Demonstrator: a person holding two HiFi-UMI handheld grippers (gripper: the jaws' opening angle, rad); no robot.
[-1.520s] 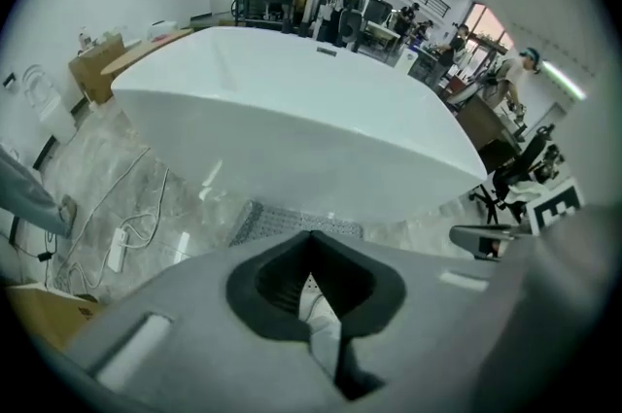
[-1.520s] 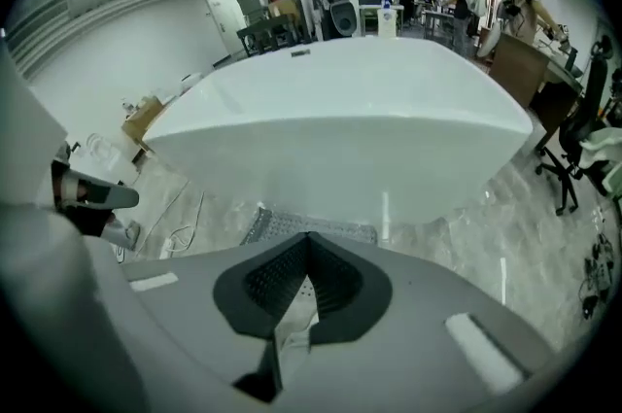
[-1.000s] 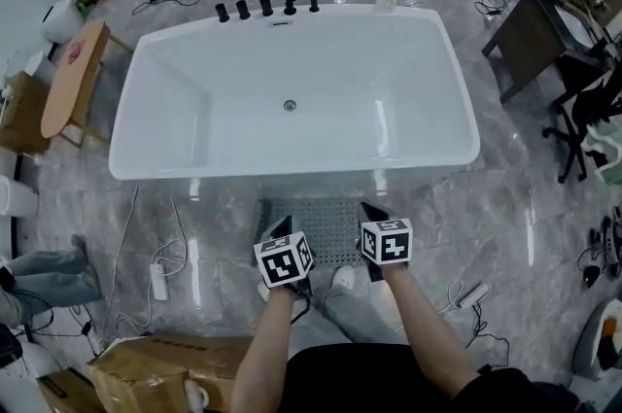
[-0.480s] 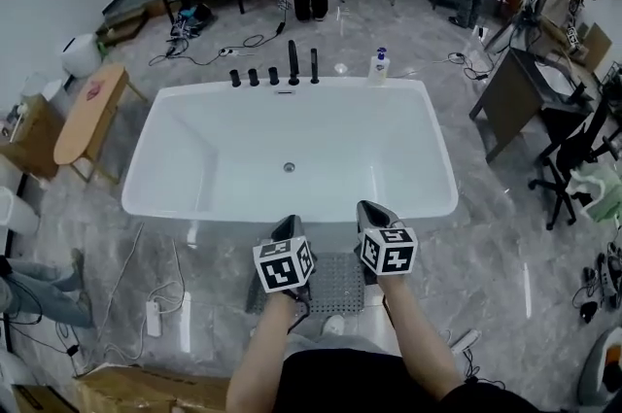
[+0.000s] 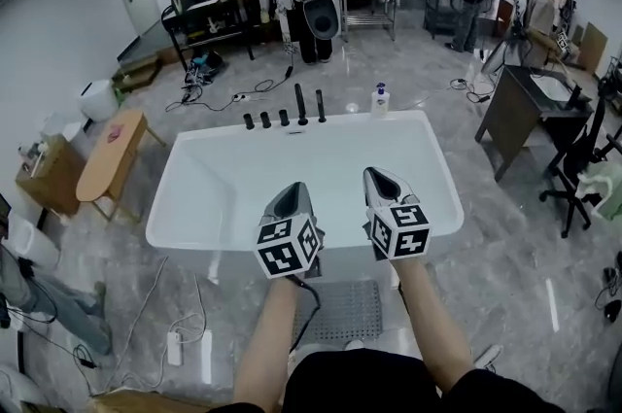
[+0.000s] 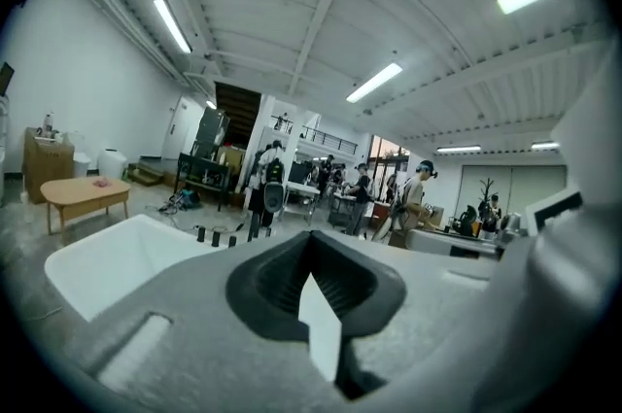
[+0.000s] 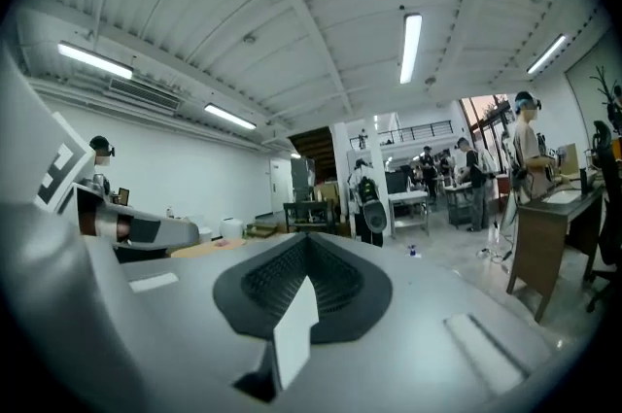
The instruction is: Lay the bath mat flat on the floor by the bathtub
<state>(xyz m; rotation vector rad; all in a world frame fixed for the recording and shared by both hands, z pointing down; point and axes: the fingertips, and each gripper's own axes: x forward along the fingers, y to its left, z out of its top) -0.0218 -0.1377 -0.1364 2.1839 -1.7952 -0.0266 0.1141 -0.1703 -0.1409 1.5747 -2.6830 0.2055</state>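
Inspection note: the grey, studded rubber bath mat (image 5: 348,310) lay flat on the glossy grey stone floor (image 5: 515,275), just beside the white bathtub (image 5: 204,207). It appeared light, limp and grippy, best pinched at an edge or corner. The left gripper (image 5: 292,195) and right gripper (image 5: 381,178) were each pressed together and empty. Only the head view showed the mat; the gripper views showed the room beyond.

The bath mat (image 5: 340,309) is a grey rectangle with a fine grid of small dots. It lies flat on the glossy grey floor (image 5: 505,285), on the near side of the bathtub (image 5: 219,192), about level with the tub's middle. Its far edge is just beside the tub's near wall, and its near edge is hidden. The bathtub is white, rectangular, upright and empty, its long side facing the mat.
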